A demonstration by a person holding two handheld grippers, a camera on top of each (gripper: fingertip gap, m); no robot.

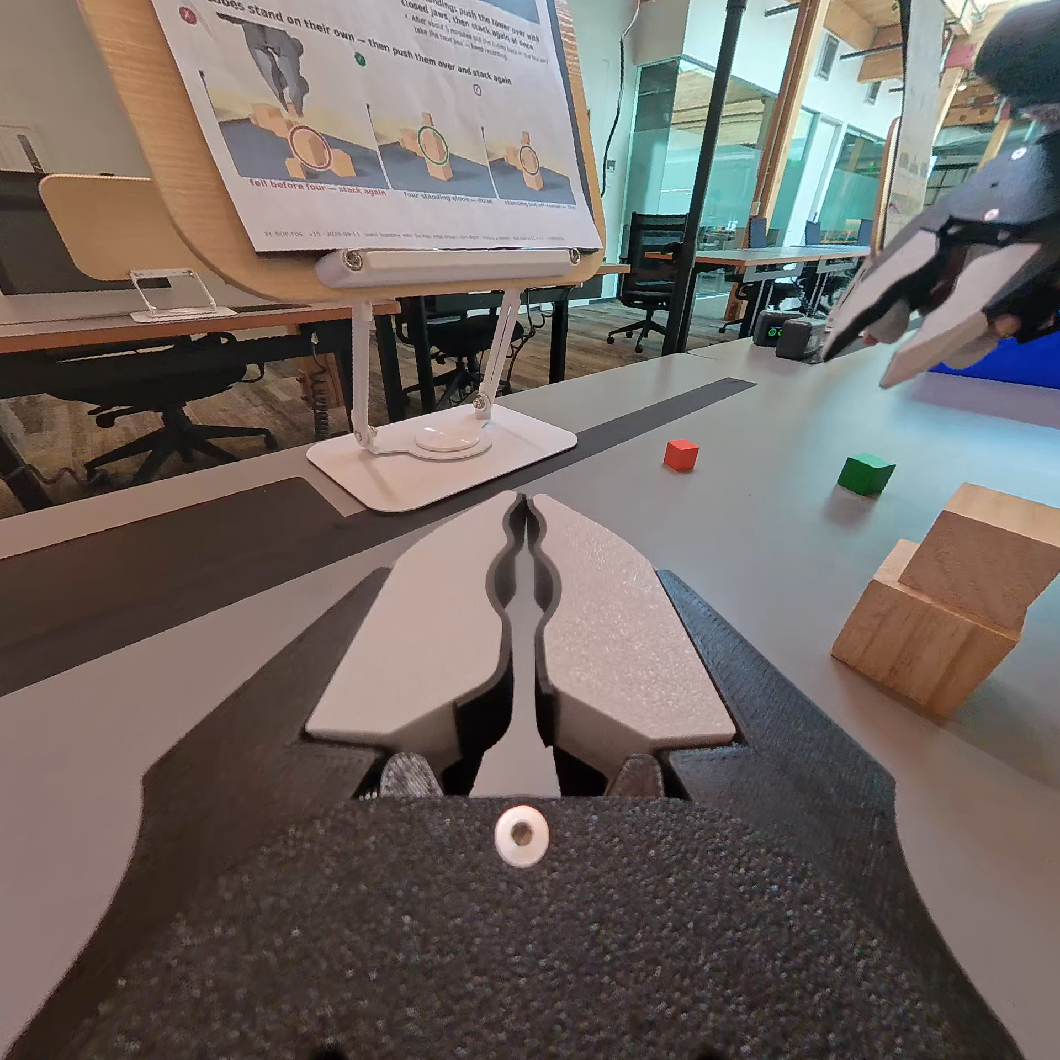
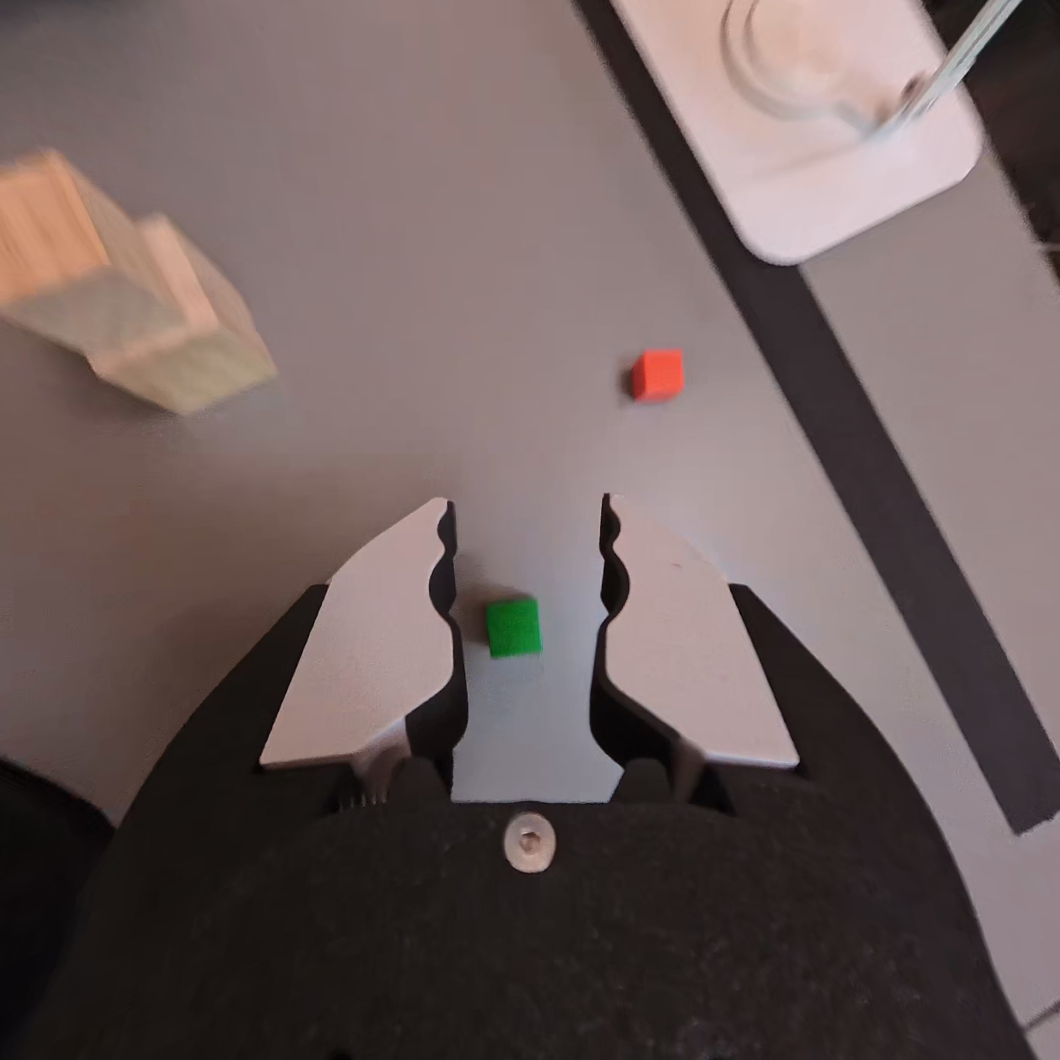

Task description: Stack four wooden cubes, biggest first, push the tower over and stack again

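**Green cube framed by parted fingers, red cube and two wooden blocks beyond**

Green small cube lies on the grey tabletop, seen between the fingers of the right gripper. That gripper hangs above the table with its jaws apart; neither pad touches the cube and nothing is held. The left gripper is low over the table with its jaws together on nothing, its tips pointing at the white flat base of a document stand.

Counted on the table: one green cube, one small red cube, and two large pale wooden blocks, one leaning on the other. The red cube sits well apart from the green one, near a black tape strip that runs under the stand base. The wooden blocks stand to the far side of the green cube from the strip. The stand carries a printed sheet on a wooden board. Office chairs and desks fill the background.
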